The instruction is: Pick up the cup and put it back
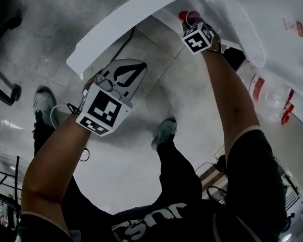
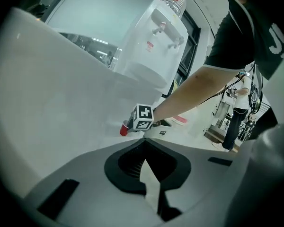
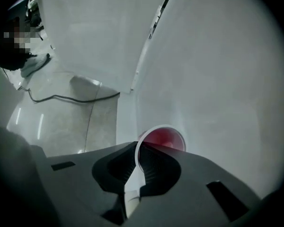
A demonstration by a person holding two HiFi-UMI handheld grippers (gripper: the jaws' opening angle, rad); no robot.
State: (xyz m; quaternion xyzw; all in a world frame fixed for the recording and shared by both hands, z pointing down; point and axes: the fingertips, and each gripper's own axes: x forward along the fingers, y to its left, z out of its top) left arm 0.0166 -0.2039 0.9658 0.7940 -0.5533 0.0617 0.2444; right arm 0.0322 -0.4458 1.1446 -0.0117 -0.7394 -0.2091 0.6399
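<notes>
Right gripper view: the red cup (image 3: 164, 139), judged light and easily crushed, is clamped at its rim by the right gripper (image 3: 136, 154)'s jaws.

White counter (image 1: 141, 14): curved front edge, glossy top. Water dispenser (image 2: 151, 41) stands on it, clear bottle (image 2: 173, 1) upturned on top. Red cup (image 1: 188, 16) left of dispenser, near counter edge; cannot tell whether its base touches counter. Grey tiled floor (image 1: 141, 150) below, well left of dispenser; black cable (image 3: 71, 98) lies on floor.
</notes>
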